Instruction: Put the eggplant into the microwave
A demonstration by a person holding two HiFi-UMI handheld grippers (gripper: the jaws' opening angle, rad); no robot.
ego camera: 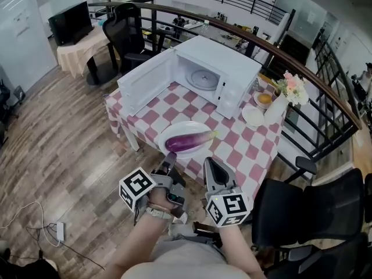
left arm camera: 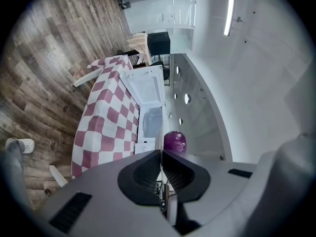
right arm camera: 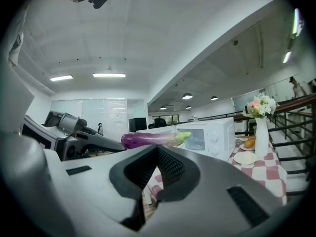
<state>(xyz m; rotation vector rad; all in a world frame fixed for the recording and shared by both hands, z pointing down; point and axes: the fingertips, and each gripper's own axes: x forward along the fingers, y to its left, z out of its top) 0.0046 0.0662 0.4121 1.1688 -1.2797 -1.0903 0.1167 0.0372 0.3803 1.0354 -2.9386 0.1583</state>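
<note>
A purple eggplant with a green stem lies on a white plate near the front edge of the checked table. Behind it stands a white microwave with its door swung open to the left. Both grippers hover side by side just short of the table's front edge, pointing at the plate. My left gripper is shut and holds nothing, and the right gripper is shut and holds nothing. The eggplant shows just over the right gripper, and its end shows over the left gripper.
A vase of flowers, a small white plate and a dish with an orange item stand at the table's right end. A black office chair is close on my right. A railing runs behind the table.
</note>
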